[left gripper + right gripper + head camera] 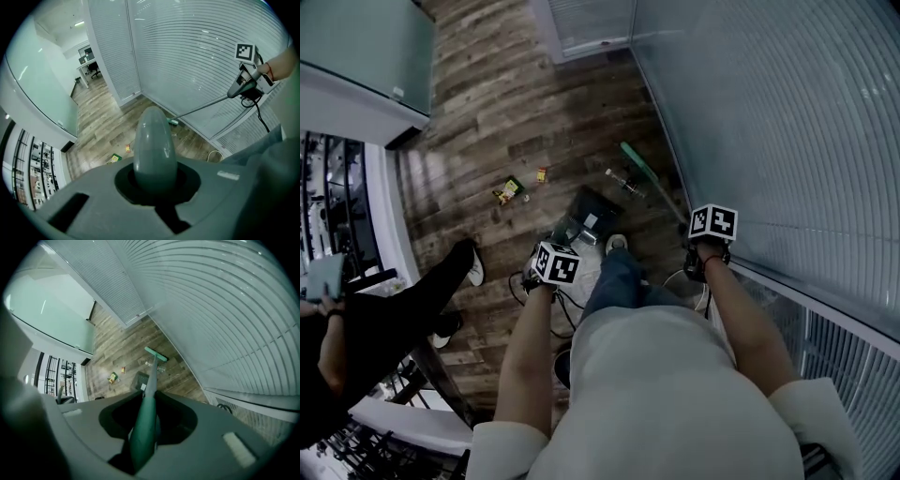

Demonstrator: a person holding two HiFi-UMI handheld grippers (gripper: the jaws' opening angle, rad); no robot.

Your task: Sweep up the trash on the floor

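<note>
Status: sweep not yet begun on visible litter.

L hand-held gripper (154,182): pinched on the grey dustpan handle (154,145), which stands up through the jaws. R hand-held gripper (145,430): clamped on the green broom handle (150,390), shaft running down and away to the broom head (637,159).

Ref. landmark: dustpan (587,214), resting on the wood floor (487,112) just ahead of the person's shoe.
- Broom head: beyond dustpan, to its right, close to the glass wall (769,112).
- Clear bottle (623,180): between dustpan and broom head, beside the head.
- Snack packet (508,190): left of dustpan, apart from it.
- Small orange scrap (542,174): left of and beyond dustpan, near the packet.
- A second person stands further left, clear of the litter.

Assessment, step in hand: gathering trash toward the pan. Recommend pan lip be kept flat on the floor, mouth facing the litter. Bottle is nearest, so draw it in first w/ short low strokes; it is round and likely to roll, so trap it behind the bristles. Packet and scrap lie on the far side from the broom; either reposition the pan leftward or bring the head round behind them. Keep both grips firm, so that neither handle twists.
</note>
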